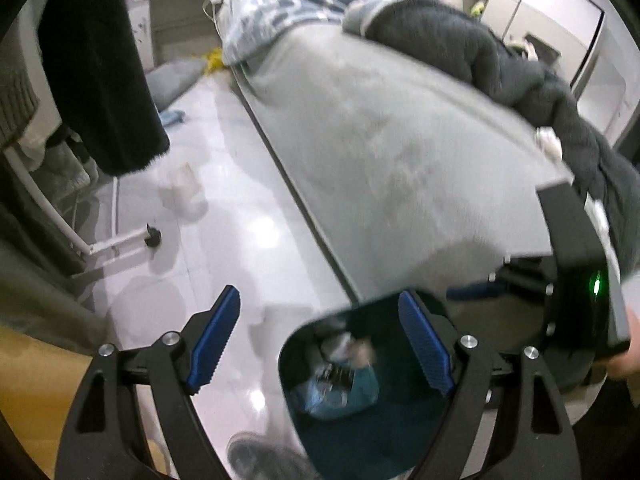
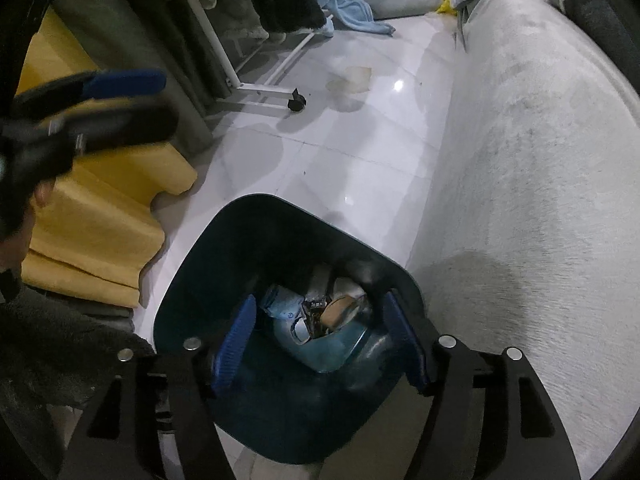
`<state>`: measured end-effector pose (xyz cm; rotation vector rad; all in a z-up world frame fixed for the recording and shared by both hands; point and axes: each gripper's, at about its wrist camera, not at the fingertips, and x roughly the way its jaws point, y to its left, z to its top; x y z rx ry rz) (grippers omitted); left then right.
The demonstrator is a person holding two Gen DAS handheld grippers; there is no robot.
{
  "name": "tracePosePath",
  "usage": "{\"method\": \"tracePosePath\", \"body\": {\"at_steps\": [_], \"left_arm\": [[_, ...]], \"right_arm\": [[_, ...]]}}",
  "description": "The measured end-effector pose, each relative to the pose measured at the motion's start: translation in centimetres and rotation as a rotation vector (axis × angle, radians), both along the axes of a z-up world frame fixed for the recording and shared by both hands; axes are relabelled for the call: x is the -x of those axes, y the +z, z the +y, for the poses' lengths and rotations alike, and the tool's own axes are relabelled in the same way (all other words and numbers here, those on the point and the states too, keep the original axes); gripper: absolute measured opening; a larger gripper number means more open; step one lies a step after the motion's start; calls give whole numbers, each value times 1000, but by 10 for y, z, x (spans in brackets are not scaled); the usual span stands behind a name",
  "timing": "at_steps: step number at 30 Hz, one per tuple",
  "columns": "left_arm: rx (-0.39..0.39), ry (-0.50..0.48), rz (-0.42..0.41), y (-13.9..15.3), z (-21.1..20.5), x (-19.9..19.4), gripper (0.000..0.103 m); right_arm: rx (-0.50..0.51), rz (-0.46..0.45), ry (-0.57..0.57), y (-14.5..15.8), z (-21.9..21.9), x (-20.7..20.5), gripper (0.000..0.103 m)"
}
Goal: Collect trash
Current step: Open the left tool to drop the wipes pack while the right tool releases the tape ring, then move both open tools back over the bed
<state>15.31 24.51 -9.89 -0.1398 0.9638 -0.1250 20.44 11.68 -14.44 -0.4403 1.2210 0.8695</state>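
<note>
A dark blue trash bin (image 2: 200, 264) stands on the white floor beside the bed; it also shows in the left wrist view (image 1: 360, 432). Wrappers and crumpled paper (image 2: 320, 312) lie at its bottom. My right gripper (image 2: 320, 340) is open and empty right above the bin's mouth. My left gripper (image 1: 320, 340) is open and empty, above the floor at the bin's left rim. A pale crumpled wrapper (image 2: 352, 80) lies on the floor farther off, blurred in the left wrist view (image 1: 186, 184).
A grey-covered bed (image 2: 520, 200) runs along the right. A clothes rack on wheels (image 2: 272, 92) with hanging garments stands left. Yellow foam pads (image 2: 100, 220) lie at the left. A dark jacket (image 1: 480, 56) lies on the bed.
</note>
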Motion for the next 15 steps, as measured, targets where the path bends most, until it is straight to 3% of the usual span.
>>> {"method": "tracePosePath", "body": {"at_steps": [15], "left_arm": [[-2, 54, -233, 53, -45, -14, 83]], "right_arm": [[-194, -91, -8, 57, -47, 1, 78]]}}
